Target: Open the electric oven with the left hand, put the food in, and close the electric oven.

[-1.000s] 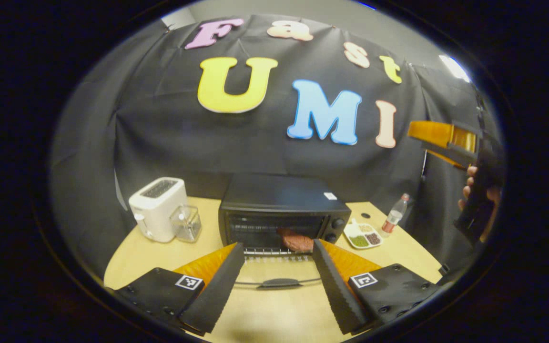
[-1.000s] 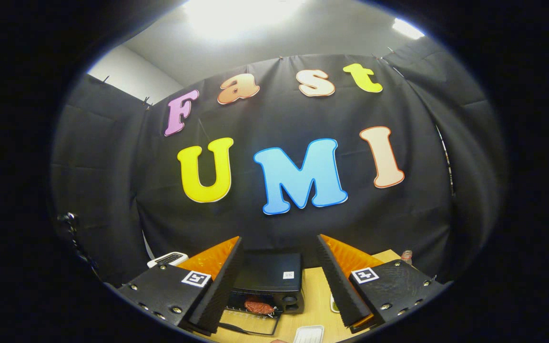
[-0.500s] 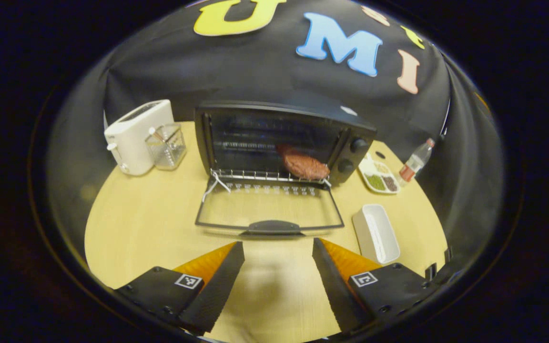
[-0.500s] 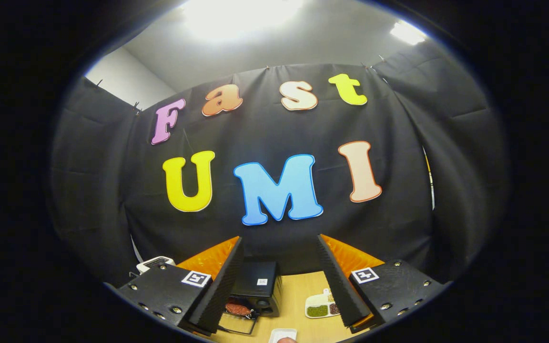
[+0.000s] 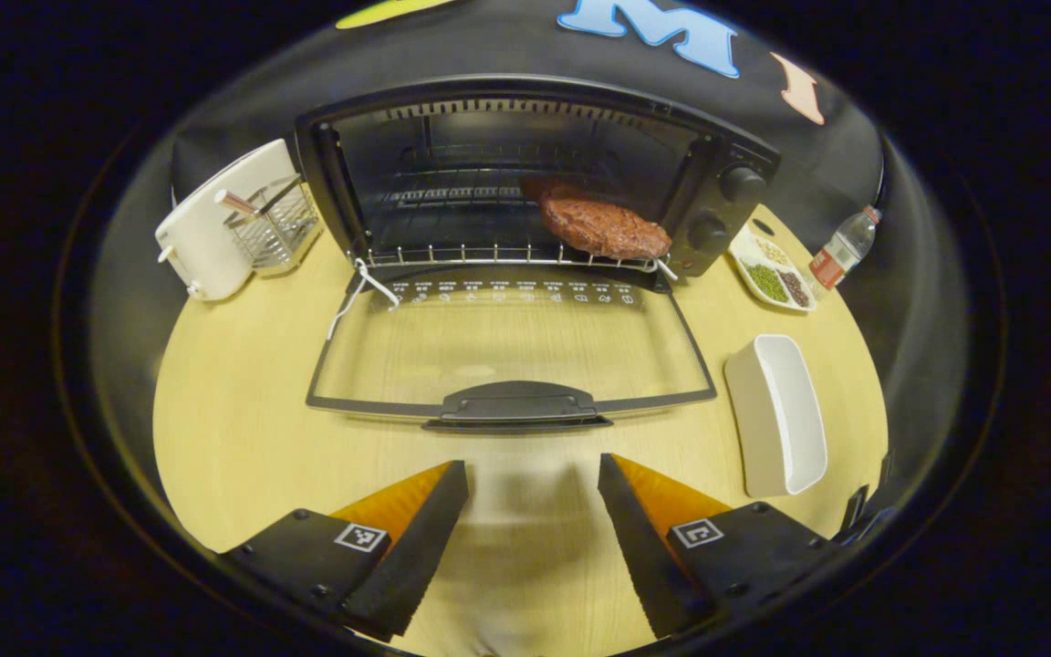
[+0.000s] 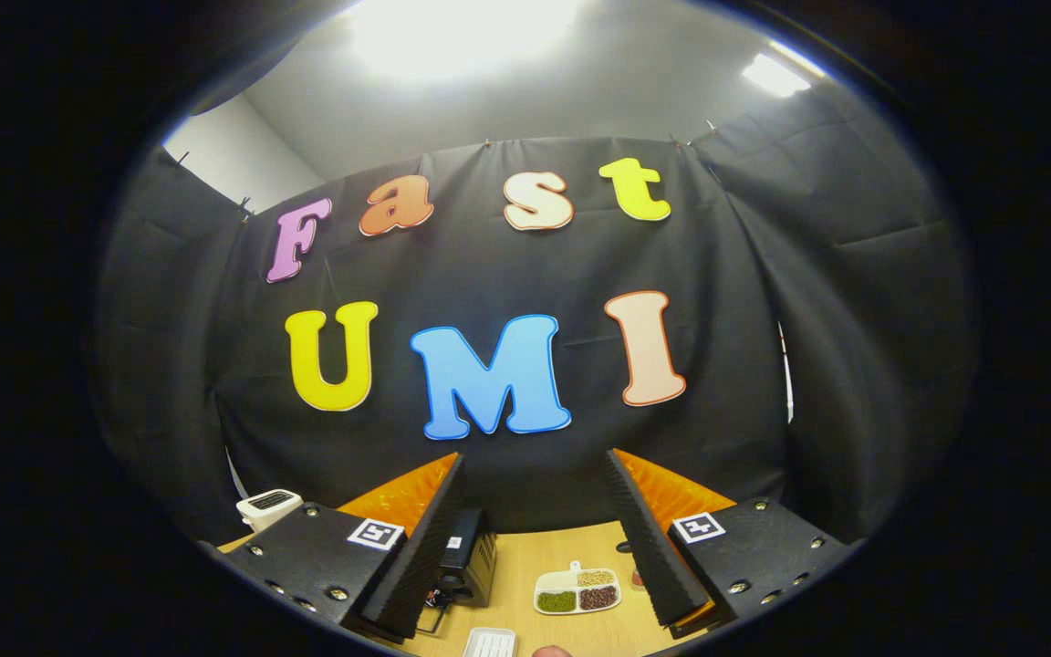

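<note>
The black electric oven [image 5: 525, 182] stands on the round pale wooden table [image 5: 234, 429] with its glass door [image 5: 512, 351] folded down flat, the door's dark handle [image 5: 516, 403] nearest the left gripper [image 5: 533, 511], whose black ridged fingers are spread apart over bare tabletop just short of that handle. A reddish-brown slab of meat [image 5: 600, 228] rests on the wire rack [image 5: 489, 255] at the oven's right front. A white toaster [image 5: 206, 228] and clear utensil holder [image 5: 277, 224] sit left of the oven, with a white rectangular dish [image 5: 776, 415], a divided plate of beans [image 5: 774, 278] and a plastic bottle [image 5: 840, 248] to its right.

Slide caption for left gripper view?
Open left gripper faces the oven's lowered door; the meat patty sits on the rack.
</note>
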